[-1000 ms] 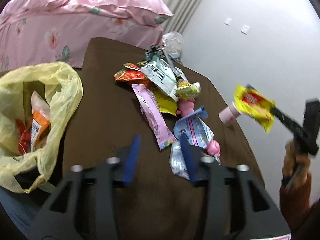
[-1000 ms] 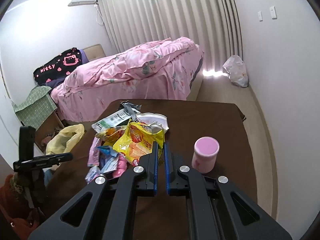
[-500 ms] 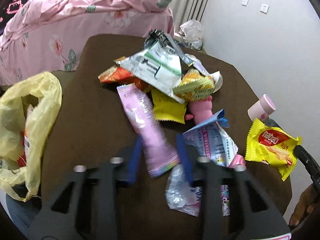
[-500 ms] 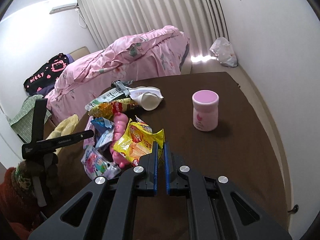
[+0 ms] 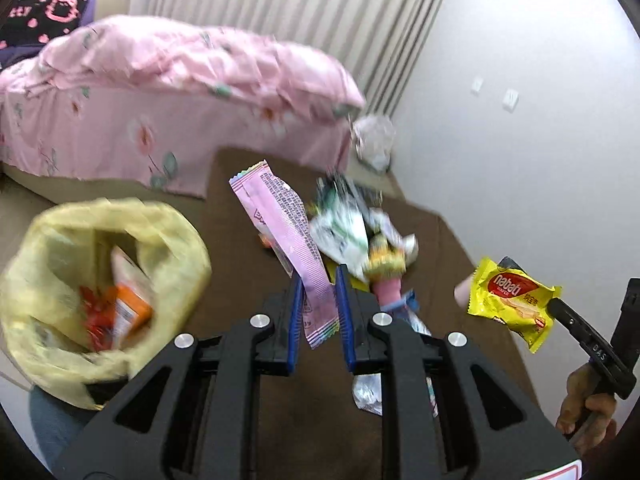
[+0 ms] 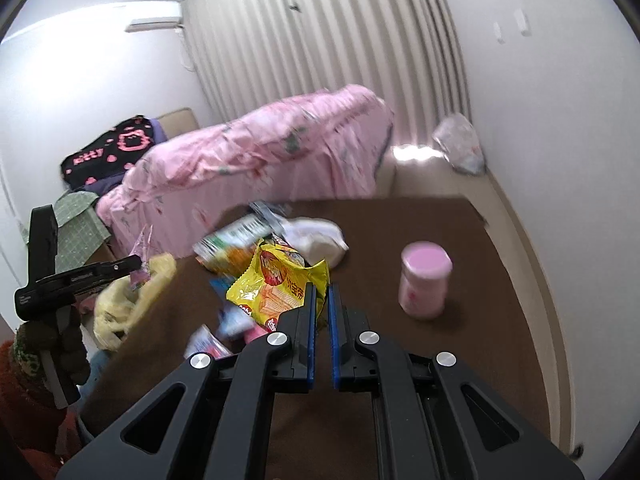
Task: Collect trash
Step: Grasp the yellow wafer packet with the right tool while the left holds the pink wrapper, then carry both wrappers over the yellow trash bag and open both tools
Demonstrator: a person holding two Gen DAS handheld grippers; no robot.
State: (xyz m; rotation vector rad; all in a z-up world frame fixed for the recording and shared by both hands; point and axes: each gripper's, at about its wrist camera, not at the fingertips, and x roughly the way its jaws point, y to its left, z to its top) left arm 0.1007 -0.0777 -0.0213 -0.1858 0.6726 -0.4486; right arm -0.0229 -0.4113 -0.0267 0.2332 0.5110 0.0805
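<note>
Pink, long plastic wrapper, flat on the brown table a second ago, now hangs lifted in the closing left gripper, yellow plastic bag at nine o'clock. Right gripper stays clamped on one yellow wafer packet. Perhaps six wrappers remain; blur hampers counting.

Left gripper jaws closing, wrapper between — right gripper clamped, wrapper pinched.
</note>
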